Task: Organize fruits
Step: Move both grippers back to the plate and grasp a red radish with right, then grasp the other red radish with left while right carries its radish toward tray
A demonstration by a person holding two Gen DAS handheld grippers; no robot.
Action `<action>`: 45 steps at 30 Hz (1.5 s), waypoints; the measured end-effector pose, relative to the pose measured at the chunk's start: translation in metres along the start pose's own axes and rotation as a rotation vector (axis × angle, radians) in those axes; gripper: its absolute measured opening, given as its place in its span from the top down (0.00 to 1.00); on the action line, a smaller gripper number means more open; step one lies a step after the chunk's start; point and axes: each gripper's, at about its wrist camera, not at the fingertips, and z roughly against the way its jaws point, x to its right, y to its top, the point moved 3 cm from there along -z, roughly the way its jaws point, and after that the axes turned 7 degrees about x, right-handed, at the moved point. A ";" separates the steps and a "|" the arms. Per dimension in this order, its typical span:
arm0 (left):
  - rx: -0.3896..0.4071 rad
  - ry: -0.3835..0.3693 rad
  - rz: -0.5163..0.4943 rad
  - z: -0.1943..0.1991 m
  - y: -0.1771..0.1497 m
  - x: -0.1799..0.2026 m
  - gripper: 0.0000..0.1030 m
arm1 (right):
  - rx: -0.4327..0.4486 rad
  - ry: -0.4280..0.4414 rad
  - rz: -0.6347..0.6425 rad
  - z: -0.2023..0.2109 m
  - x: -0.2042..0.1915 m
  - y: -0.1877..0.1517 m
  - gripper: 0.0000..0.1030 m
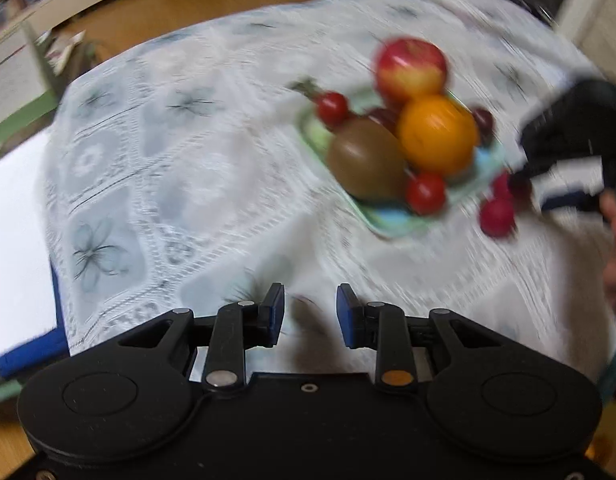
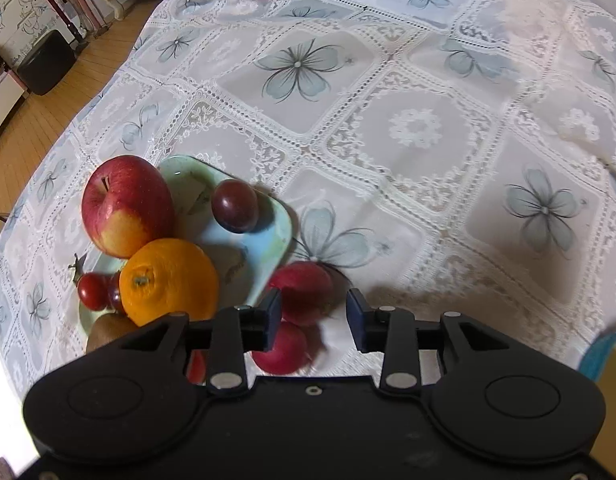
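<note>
Plate [image 2: 282, 222]: ahead-left of right gripper [image 2: 313, 316]; holds apple [image 2: 126, 204], orange [image 2: 170, 278], kiwi [image 1: 366, 158], plum [image 2: 234, 210], cherry tomatoes. Mostly done.
Red fruits [image 2: 304, 290]: two left on cloth, beneath right jaws, wide, empty.
Left gripper [image 1: 310, 314]: wide, empty, fruit far ahead-right.

One apple [image 2: 126, 206], one orange [image 2: 170, 282], one kiwi [image 1: 366, 158], and one dark grape [image 2: 234, 210] sit on one plate [image 2: 268, 236]. Two red radish-like fruits [image 2: 304, 292] lie beside it. At least two cherry tomatoes [image 1: 332, 109] show.

Apple [image 2: 126, 206], orange [image 2: 170, 280], kiwi [image 2: 108, 330] on plate [image 2: 264, 232]; two radishes [image 2: 302, 292] on tablecloth [image 2: 428, 128] beside plate
</note>
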 end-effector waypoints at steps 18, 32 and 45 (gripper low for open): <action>-0.025 -0.028 -0.044 -0.002 0.007 0.024 0.62 | 0.013 -0.001 -0.015 0.023 0.036 -0.020 0.60; -0.050 -0.175 -0.225 -0.025 0.032 0.134 0.61 | 0.085 0.045 -0.034 0.109 0.122 -0.078 0.59; -0.081 -0.202 -0.163 -0.053 0.042 0.152 0.52 | 0.070 0.056 -0.071 0.112 0.152 -0.103 0.59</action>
